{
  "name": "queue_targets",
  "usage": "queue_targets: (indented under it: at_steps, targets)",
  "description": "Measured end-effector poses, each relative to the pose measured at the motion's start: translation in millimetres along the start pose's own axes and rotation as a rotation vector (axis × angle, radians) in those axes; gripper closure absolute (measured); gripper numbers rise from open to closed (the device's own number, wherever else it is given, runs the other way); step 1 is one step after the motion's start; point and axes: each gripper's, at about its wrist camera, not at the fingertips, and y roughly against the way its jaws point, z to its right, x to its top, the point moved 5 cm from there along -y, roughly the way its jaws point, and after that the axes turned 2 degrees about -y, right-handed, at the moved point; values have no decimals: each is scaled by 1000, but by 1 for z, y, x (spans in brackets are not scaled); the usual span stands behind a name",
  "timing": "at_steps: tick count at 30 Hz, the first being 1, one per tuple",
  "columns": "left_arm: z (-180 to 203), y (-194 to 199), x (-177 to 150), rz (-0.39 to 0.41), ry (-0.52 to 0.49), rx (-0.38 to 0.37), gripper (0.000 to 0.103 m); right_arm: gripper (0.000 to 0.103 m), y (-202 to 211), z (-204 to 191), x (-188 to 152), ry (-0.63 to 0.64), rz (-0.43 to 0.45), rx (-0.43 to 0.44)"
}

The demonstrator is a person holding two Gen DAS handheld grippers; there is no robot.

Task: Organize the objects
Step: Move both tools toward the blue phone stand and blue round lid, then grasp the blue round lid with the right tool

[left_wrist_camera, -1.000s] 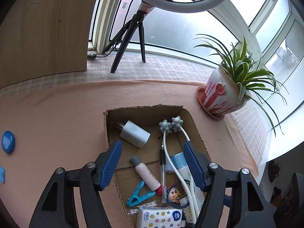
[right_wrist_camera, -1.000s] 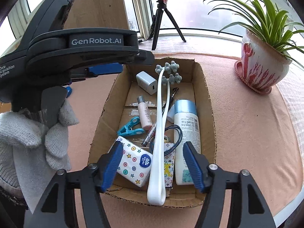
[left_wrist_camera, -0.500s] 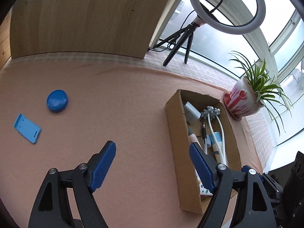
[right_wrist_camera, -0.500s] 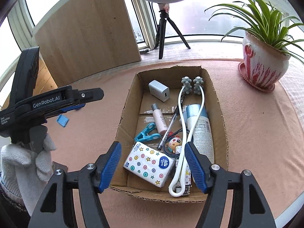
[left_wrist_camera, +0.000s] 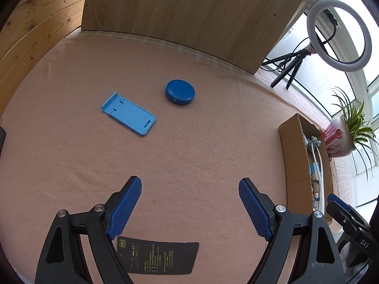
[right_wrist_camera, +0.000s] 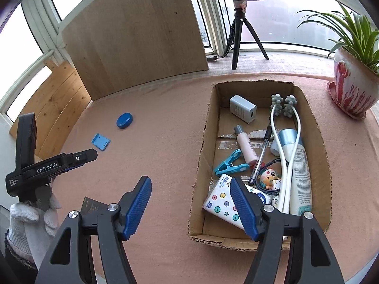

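A cardboard box [right_wrist_camera: 203, 146] on the pink cloth holds a white charger [right_wrist_camera: 242, 111], a white massager [right_wrist_camera: 281, 127], a lotion bottle [right_wrist_camera: 299, 172], a pen, a blue clip [right_wrist_camera: 228, 165] and a tissue pack [right_wrist_camera: 220, 203]. The box [left_wrist_camera: 292, 156] also shows at the right of the left wrist view. A blue round lid [left_wrist_camera: 180, 92] and a blue phone stand [left_wrist_camera: 129, 113] lie on the cloth ahead of my left gripper [left_wrist_camera: 189, 203], which is open and empty. A black card [left_wrist_camera: 161, 258] lies under it. My right gripper [right_wrist_camera: 190, 203] is open and empty over the box's left front wall.
A potted plant [right_wrist_camera: 353, 90] stands to the right of the box. A ring light on a tripod [right_wrist_camera: 239, 40] stands by the window. A wooden board [left_wrist_camera: 189, 11] leans at the back. The cloth's left edge meets a wooden wall.
My left gripper has swung left, away from the box, and now faces the blue lid and phone stand. My right gripper has pulled back and shifted left of the box. Both stayed open.
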Motion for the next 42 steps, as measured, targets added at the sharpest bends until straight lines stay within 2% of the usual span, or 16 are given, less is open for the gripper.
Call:
queue_targets:
  at_steps: [6, 13, 19, 24, 27, 29, 35, 39, 42]
  targets:
    - [-48, -2, 15, 19, 67, 60, 16, 38, -22, -31, 10, 35, -37, 22]
    - [-76, -15, 59, 41, 13, 127, 16, 38, -54, -66, 29, 75, -67, 50]
    - [-82, -41, 92, 17, -30, 123, 18, 38, -84, -94, 51, 107, -93, 64]
    - [-84, -65, 99, -24, -59, 122, 33, 38, -113, -117, 76, 124, -112, 81]
    - [-86, -76, 100, -34, -68, 116, 45, 38, -135, -130, 93, 124, -136, 96]
    - [-87, -80, 100, -35, -81, 110, 59, 38, -151, -138, 103, 127, -146, 84]
    - [-90, -83, 98, -24, -96, 91, 81, 38, -199, -156, 123, 115, -200, 75]
    - [-87, -81, 94, -33, -107, 60, 84, 38, -226, -168, 129, 133, -227, 42]
    - [-80, -80, 90, -34, -143, 63, 85, 38, -243, -177, 132, 164, -240, 11]
